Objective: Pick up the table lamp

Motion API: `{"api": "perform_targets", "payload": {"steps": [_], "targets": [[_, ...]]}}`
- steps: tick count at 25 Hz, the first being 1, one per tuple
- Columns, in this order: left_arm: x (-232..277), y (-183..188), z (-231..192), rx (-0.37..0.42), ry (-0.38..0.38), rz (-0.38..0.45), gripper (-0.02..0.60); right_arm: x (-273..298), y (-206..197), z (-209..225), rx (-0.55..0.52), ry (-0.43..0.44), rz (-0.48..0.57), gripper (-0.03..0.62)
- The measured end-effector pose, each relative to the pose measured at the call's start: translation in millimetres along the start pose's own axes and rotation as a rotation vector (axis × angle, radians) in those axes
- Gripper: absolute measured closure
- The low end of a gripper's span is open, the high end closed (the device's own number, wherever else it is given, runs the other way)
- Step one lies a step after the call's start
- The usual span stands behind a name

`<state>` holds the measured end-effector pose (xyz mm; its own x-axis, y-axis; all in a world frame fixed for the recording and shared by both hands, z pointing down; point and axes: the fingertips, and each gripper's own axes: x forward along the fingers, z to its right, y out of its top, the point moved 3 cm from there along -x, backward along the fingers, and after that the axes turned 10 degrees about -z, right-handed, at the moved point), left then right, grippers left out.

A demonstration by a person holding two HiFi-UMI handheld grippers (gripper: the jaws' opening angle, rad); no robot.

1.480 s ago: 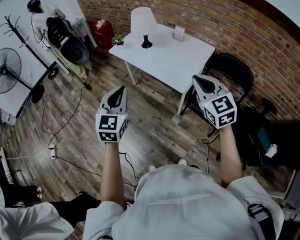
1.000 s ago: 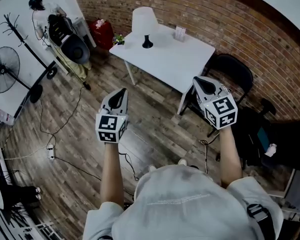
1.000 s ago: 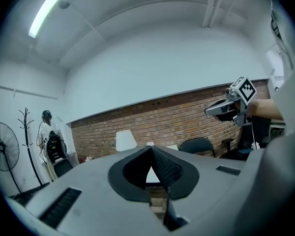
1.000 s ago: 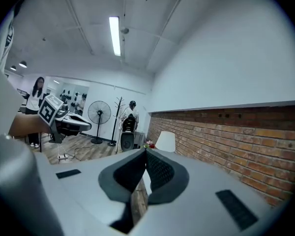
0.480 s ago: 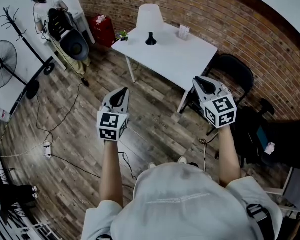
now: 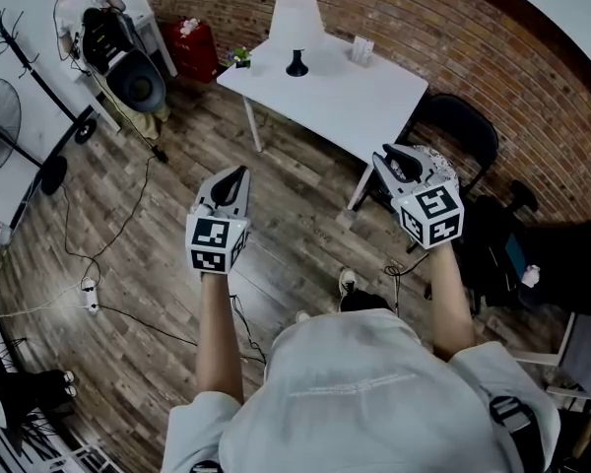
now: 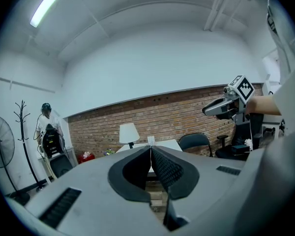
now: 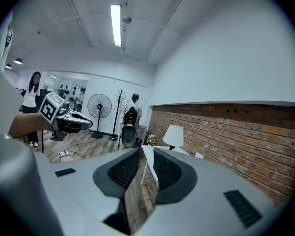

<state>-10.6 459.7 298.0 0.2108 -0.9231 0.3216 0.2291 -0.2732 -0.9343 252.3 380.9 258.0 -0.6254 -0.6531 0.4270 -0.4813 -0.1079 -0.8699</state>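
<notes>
The table lamp (image 6: 295, 30) stands upright at the far left end of the white table (image 6: 360, 101), close to the brick wall (image 6: 453, 37). Its long axis is vertical: a white cone shade on top, with a short dark stem and a round dark base on the tabletop. It does not lean to either side, and nothing touches it.

Over the last second and a half the head view has swung a little and the table sits slightly differently in it. One shoe (image 6: 347, 281) now shows ahead of the person on the wooden floor (image 6: 295, 215). This reads as a step toward the table. The approach looks under way but reaching has not begun, since both grippers are well apart from the lamp, held out over the floor short of the table's near edge.

The left gripper (image 6: 239, 173) has its jaws pressed together at the tips with nothing between them. The right gripper (image 6: 384, 156) shows a narrow slit between its jaws, also empty. Both point roughly toward the table. A grasp will probably need the jaws spread wider for the thin stem.
</notes>
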Motion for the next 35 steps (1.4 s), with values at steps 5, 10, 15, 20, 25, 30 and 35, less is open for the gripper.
{"api": "perform_targets", "payload": {"steps": [5,10,15,20,25,30,35], "targets": [[11.2,-4.7,-15.3,-0.017,0.009,-0.008,0.568,22.5,0.6,0.0,-0.008,0.027,-0.014,0.439],[32.0,-9.0,-32.4,-0.025,0.020,-0.036,0.568,54.8,5.5,12.1,0.008,0.060,0.006,0.401],[74.6,-8.8,-54.9,-0.029,0.055,-0.071,0.568,105.0,9.5,47.0,-0.011,0.089,0.019,0.382],[138.6,4.0,-86.6,-0.051,0.087,-0.094,0.568,173.4,20.6,102.6,0.053,0.141,0.054,0.373],[210.7,31.5,-116.8,-0.089,0.120,-0.097,0.568,242.2,33.8,163.7,0.051,0.175,0.046,0.367],[278.9,58.3,-140.8,-0.106,0.135,-0.102,0.568,301.1,48.1,218.5,0.046,0.191,0.044,0.359],[334.1,72.9,-161.4,-0.106,0.142,-0.123,0.568,353.2,53.2,256.8,0.053,0.208,0.031,0.349]]}}
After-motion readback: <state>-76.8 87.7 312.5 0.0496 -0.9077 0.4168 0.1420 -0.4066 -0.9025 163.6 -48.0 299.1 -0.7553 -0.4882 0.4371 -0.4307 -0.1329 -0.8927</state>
